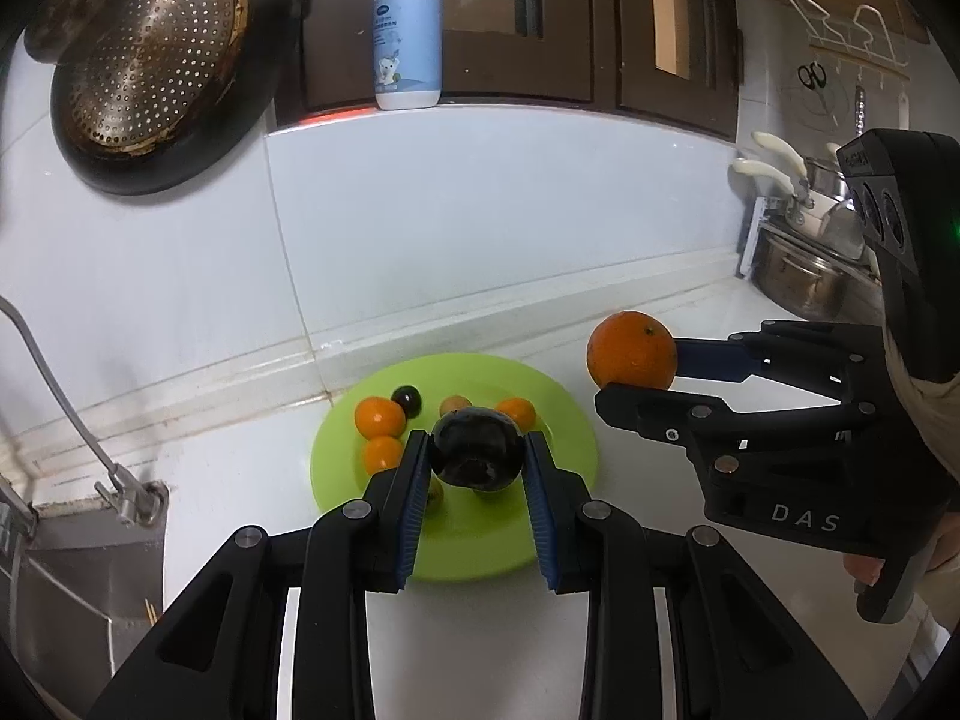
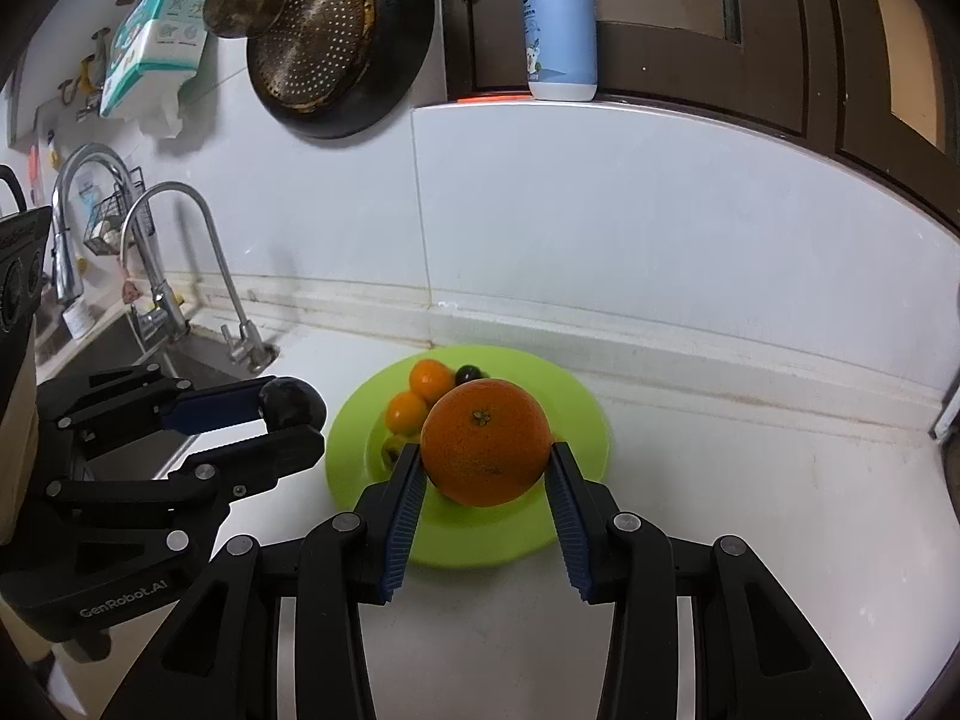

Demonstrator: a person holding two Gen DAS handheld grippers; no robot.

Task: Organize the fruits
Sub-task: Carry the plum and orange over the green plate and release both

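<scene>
The left gripper (image 1: 477, 456) clamps a dark plum (image 1: 476, 449) between its fingers, above the green plate (image 1: 540, 396) on the white table (image 1: 690, 312). At three o'clock of it, the right gripper (image 2: 485, 461) grips an orange (image 2: 485, 441). Small tangerines (image 1: 378, 416) and a dark grape (image 1: 407, 400) lie on the plate's far side.

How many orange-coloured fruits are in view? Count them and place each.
4, maybe more hidden: a big orange gripped in the right tool, and three small oranges on the green plate behind the left tool's dark fruit.
</scene>
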